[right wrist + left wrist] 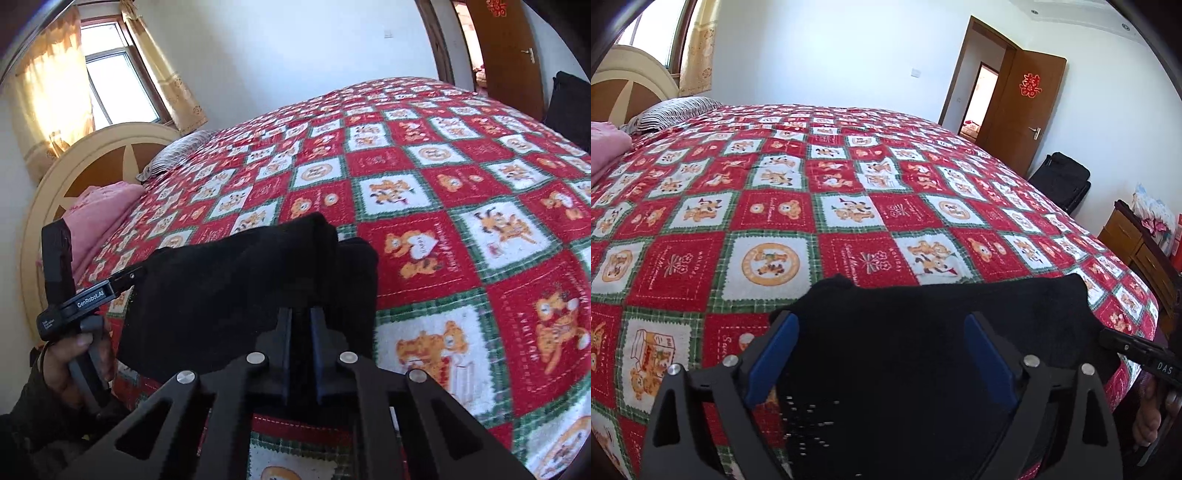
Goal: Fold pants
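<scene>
1. The left hand-held gripper (881, 325), blue pads spread wide, hovers over black pants (923, 332).
2. The pants lie on a bed (738, 206) with a red checked bear-print cover.
3. The right hand-held gripper (1108, 338) enters at right.

The black pants (923, 332) lie folded into a thick stack on the bed's near edge. They spread under and between the wide-apart left tongs (882, 354), while the right tongs (301, 343) are pinched together on the stack's near edge
</scene>
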